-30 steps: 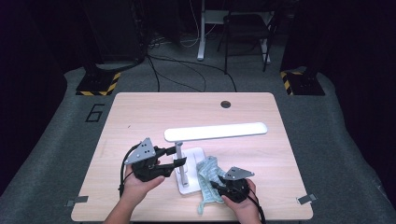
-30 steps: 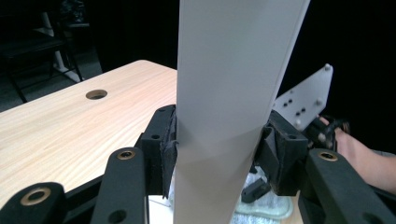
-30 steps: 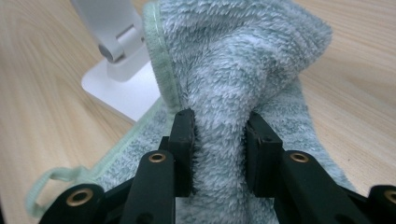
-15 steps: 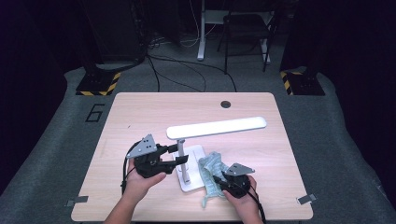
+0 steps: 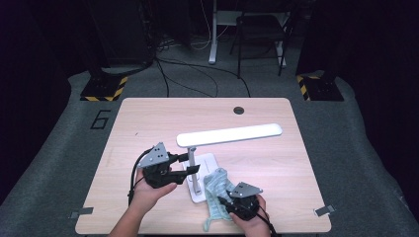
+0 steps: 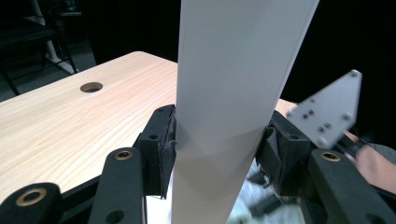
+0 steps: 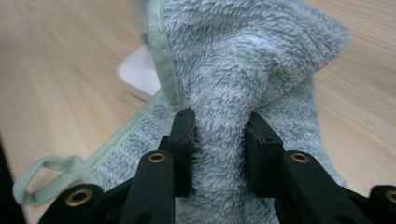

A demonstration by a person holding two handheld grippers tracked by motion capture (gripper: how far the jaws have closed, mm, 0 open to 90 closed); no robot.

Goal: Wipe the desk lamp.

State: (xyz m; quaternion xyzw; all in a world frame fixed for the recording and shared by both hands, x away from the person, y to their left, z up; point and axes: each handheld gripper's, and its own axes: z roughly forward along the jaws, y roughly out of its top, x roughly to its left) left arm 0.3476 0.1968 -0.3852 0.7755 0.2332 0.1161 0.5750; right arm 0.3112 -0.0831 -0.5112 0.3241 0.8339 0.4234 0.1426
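Two tongs (image 5: 184,166) (image 5: 223,202) level, clamping lamp (image 5: 195,168), towel (image 5: 215,185)

Left gripper (image 6: 215,154) jaws clamp both sides of the white lamp post (image 6: 233,93), which stands upright between them. Wooden table (image 6: 70,121) behind has a round cable hole (image 6: 91,87). Other gripper's grey plate (image 6: 331,112) sits at right.

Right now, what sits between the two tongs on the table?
In the high view, the lamp's upright post and its white base lie between the left tongs and the right tongs, which pinch the green towel.
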